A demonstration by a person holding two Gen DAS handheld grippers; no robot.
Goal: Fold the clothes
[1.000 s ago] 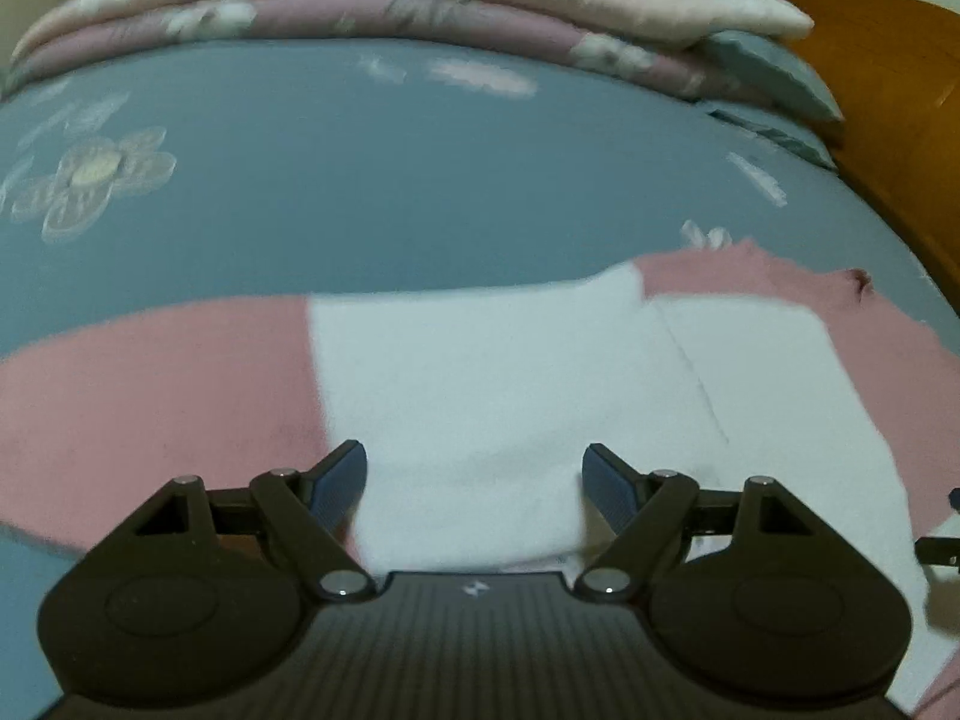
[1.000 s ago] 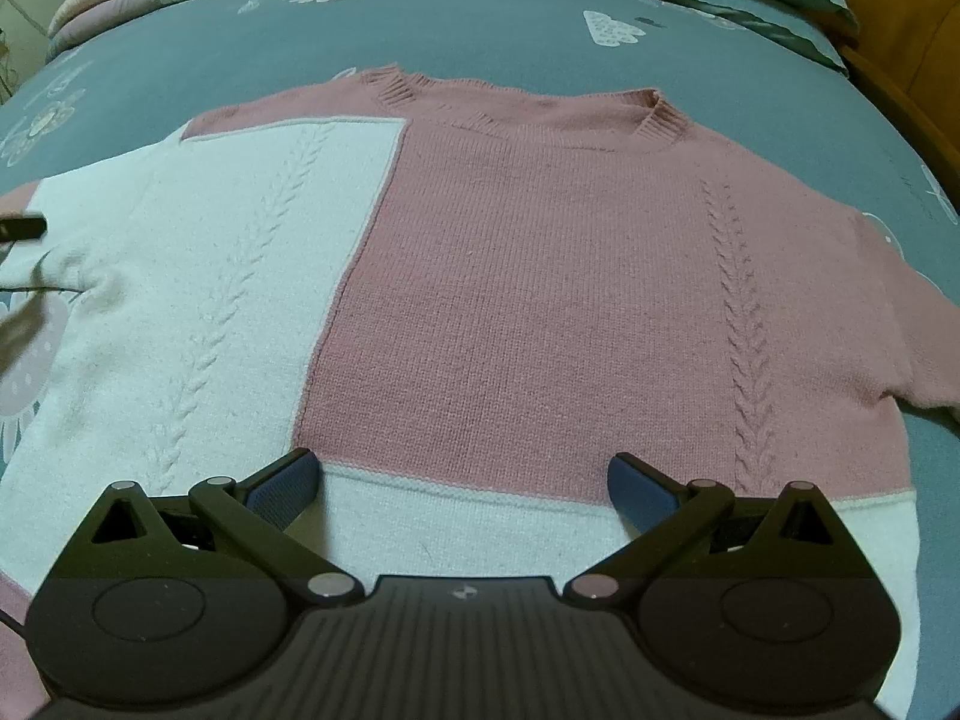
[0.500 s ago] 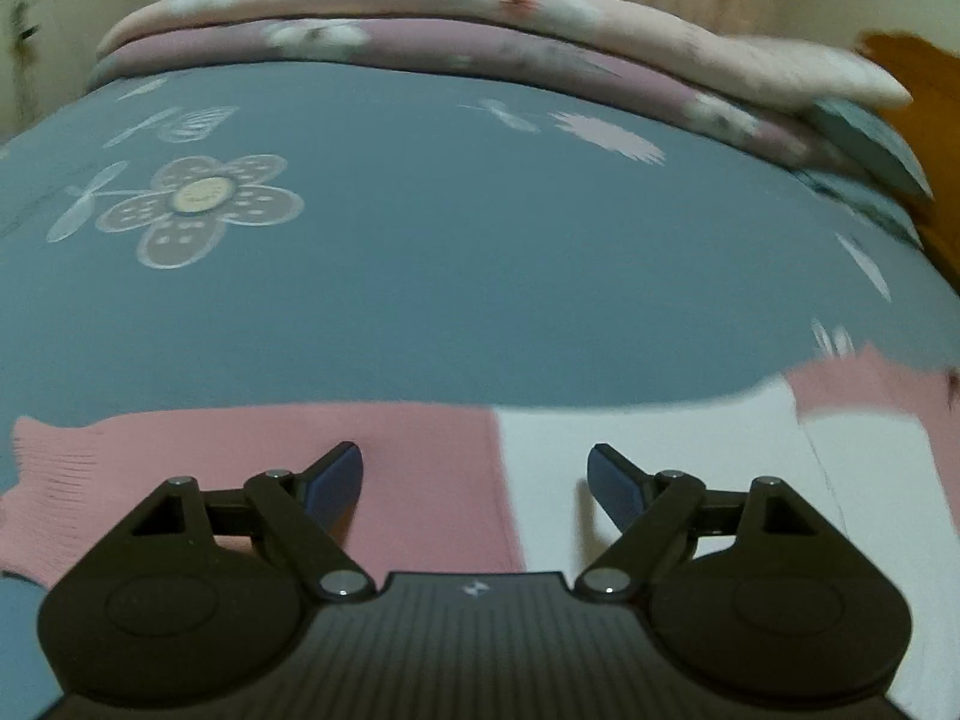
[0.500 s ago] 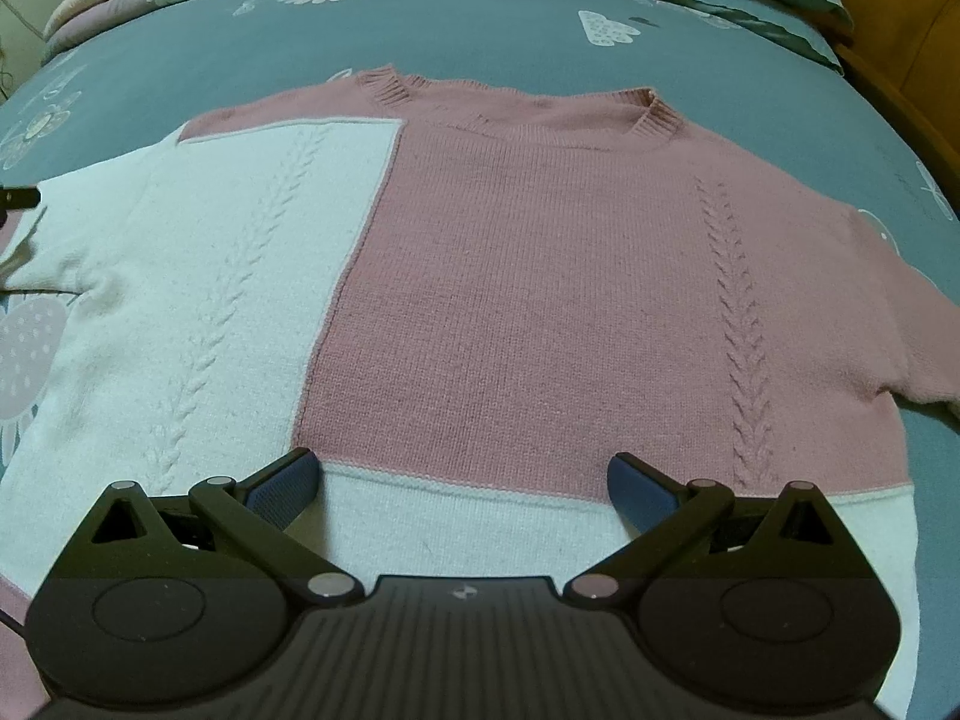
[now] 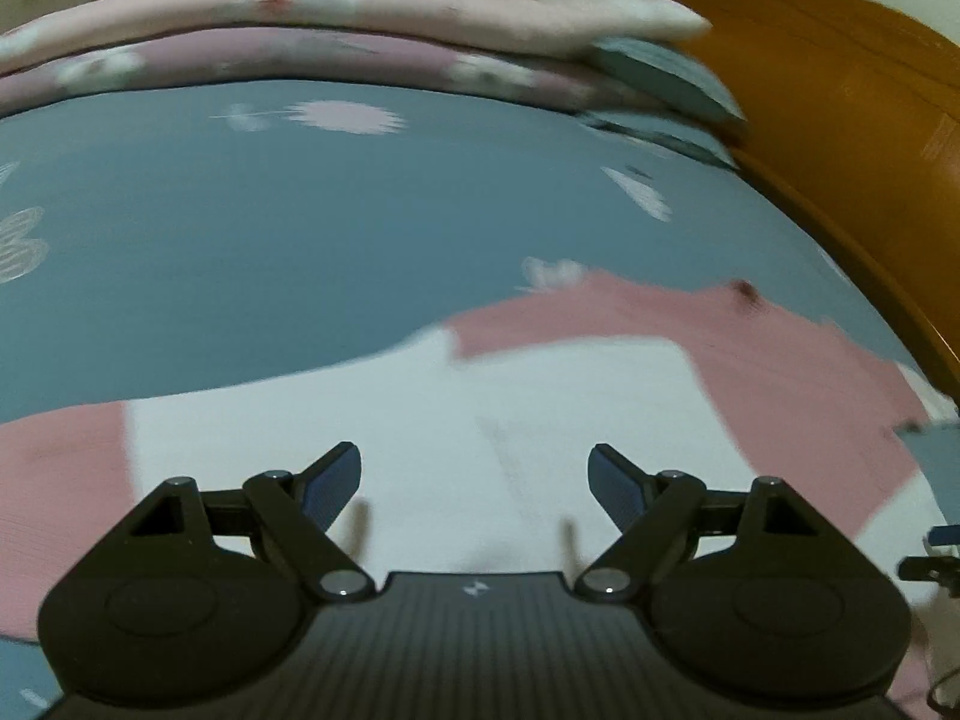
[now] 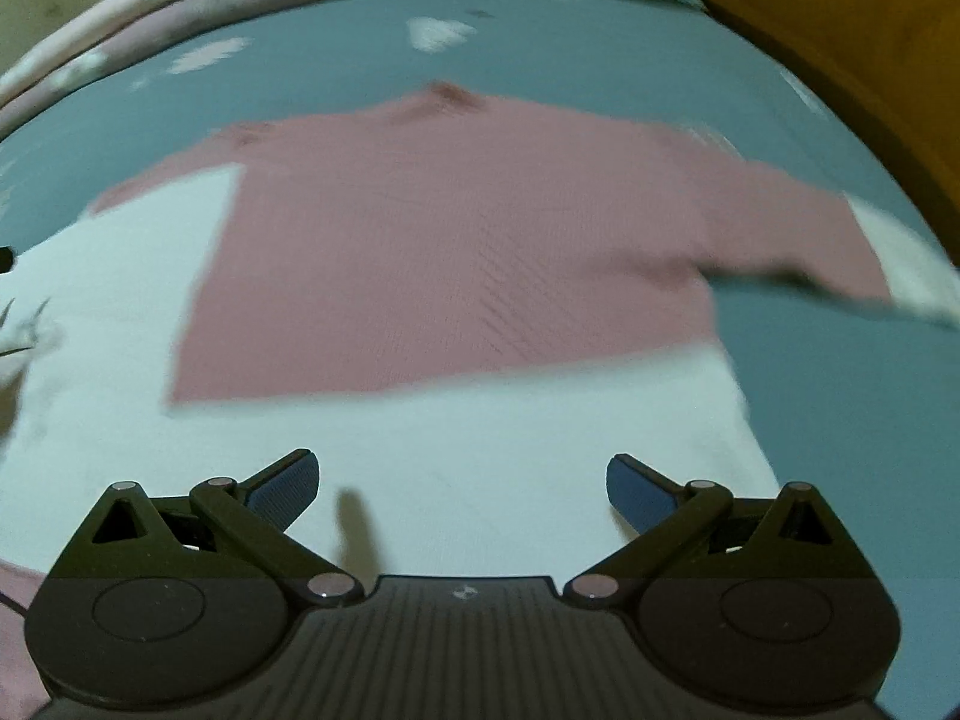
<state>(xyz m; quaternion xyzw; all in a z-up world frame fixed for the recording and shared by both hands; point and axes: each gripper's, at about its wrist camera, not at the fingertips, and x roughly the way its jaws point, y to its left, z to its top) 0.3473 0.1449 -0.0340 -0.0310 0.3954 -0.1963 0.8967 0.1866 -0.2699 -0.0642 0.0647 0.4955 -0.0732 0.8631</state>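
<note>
On the bed (image 5: pixel 252 252), spread flat over the blue flowered sheet, lies the sweater (image 6: pixel 456 252): pink body, white panels at my left and along the hem, neckline away from me. Both views are blurred, so fine detail of the knit is lost.

Left gripper (image 5: pixel 474 480): jaws wide apart, nothing between them, hovering over the white part where the left sleeve (image 5: pixel 66 456) meets the body. Right gripper (image 6: pixel 462 492): jaws equally wide, empty, above the white hem band.

Step in hand, as I judge it: picking grip points for the first fold; no fold is made yet. To do it well I should come down on an edge rather than mid-panel, pinch both layers of knit without catching the sheet under them, and lift low so the soft fabric does not stretch or drag the rest askew. The right sleeve (image 6: pixel 840 240) lies out to the side and needs bringing inward.

Around: stacked folded quilts (image 5: pixel 336 6) along the far edge of the bed, well apart from the sweater; an orange-brown wooden bed frame (image 5: pixel 852 120) on the right. Neither stands in the way. The soft mattress gives little backing for a pinch.
</note>
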